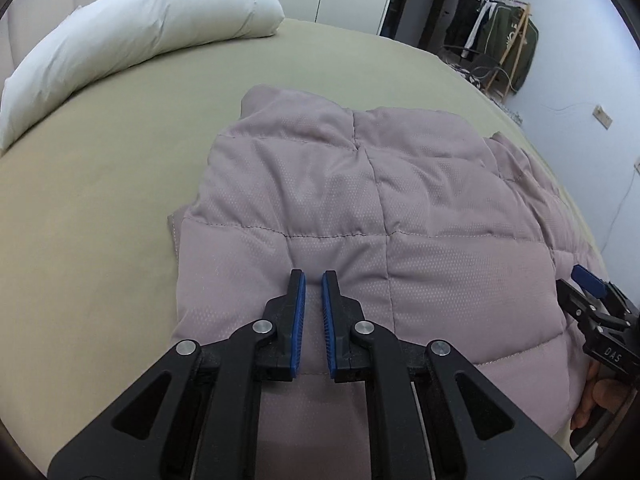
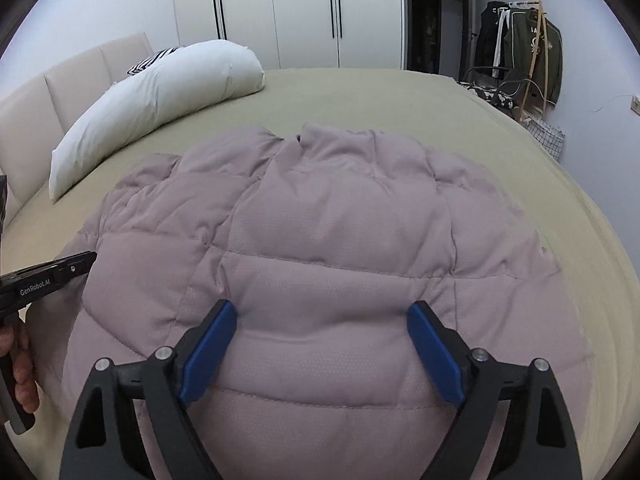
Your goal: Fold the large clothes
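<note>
A mauve quilted puffer jacket (image 1: 360,200) (image 2: 320,240) lies spread flat on the olive bed sheet (image 1: 100,220). My left gripper (image 1: 313,276) hovers over the jacket's near left part. Its blue pads stand nearly together, with only a thin slit between them and no fabric visibly pinched. My right gripper (image 2: 322,306) is open wide over the jacket's near middle, its fingertips (image 2: 224,312) at the fabric surface. In the left wrist view the right gripper (image 1: 592,308) appears at the right edge. The left gripper (image 2: 48,276) shows at the left edge of the right wrist view, a hand (image 2: 20,364) holding it.
A long white pillow (image 2: 160,92) lies along the padded headboard (image 2: 60,88) at the far left. White wardrobes (image 2: 280,8) stand behind the bed. A wooden clothes rack (image 2: 524,48) with dark garments stands at the far right, past the bed's edge.
</note>
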